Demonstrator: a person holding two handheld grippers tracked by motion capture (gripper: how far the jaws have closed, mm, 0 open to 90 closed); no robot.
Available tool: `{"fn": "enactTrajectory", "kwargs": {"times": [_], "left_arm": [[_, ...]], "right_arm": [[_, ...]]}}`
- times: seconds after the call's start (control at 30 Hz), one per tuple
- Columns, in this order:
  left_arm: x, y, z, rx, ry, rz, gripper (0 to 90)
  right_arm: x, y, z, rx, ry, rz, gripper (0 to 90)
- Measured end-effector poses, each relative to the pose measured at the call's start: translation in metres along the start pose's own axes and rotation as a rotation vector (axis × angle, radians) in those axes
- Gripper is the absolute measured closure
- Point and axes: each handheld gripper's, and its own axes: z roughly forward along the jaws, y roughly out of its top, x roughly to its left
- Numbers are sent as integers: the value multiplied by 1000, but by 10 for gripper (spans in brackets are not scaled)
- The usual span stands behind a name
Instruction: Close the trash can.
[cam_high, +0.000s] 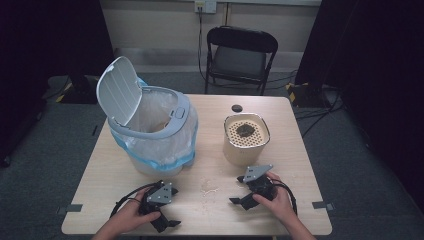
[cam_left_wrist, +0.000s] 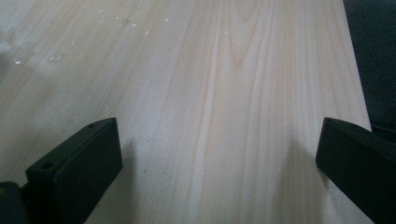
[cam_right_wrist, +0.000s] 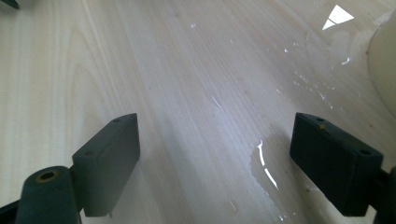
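My left gripper (cam_high: 172, 207) rests near the table's front edge, left of centre, held by a hand. In the left gripper view its jaws (cam_left_wrist: 219, 140) stand wide apart over bare wood with nothing between them. At the front right a hand holds my right gripper (cam_high: 236, 190) low over the table, pointing left. Its jaws (cam_right_wrist: 215, 140) are open too, above wet streaks on the wood. A white flip-lid bin (cam_high: 150, 125) with a clear, blue-edged liner stands at the back left, lid up. A cream pot (cam_high: 245, 140) with a perforated insert and a dark lump stands at the right.
The wooden table (cam_high: 210, 215) carries small wet specks (cam_high: 210, 189) between the two grippers. A small black round thing (cam_high: 236, 108) lies behind the cream pot. A black folding chair (cam_high: 240, 55) stands beyond the far edge. Dark curtains flank the room.
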Motion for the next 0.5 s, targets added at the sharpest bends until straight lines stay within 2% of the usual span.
{"fn": "enactTrajectory", "kwargs": {"times": [0.03, 0.17, 0.2, 0.23, 0.3, 0.33, 0.4, 0.47, 0.5], "left_arm": [[0, 0, 0, 2, 1, -2, 0], [-2, -2, -1, -1, 1, -9, 0], [-2, -2, -2, 2, 2, -4, 3], [-2, -2, -3, 7, 1, -4, 3], [-2, -2, -7, -2, -4, -28, 47], [-2, -2, -10, 1, -5, -31, 170], [1, -3, -17, 8, -4, -74, 201], [3, -4, -23, -1, -1, -96, 151], [4, -4, -28, -4, 3, -104, 172]], "right_arm": [[0, -2, 1, -15, -3, -5, 148], [1, -3, 1, -19, -19, -15, 148], [3, -5, 2, -28, -40, -25, 144], [3, -5, 2, -28, -40, -25, 144], [4, -5, 2, -29, -42, -27, 144], [4, -6, 2, -28, -44, -28, 144], [4, -6, 2, -28, -44, -28, 144], [4, -6, 2, -27, -44, -27, 143], [4, -6, 2, -28, -45, -28, 143]]}}
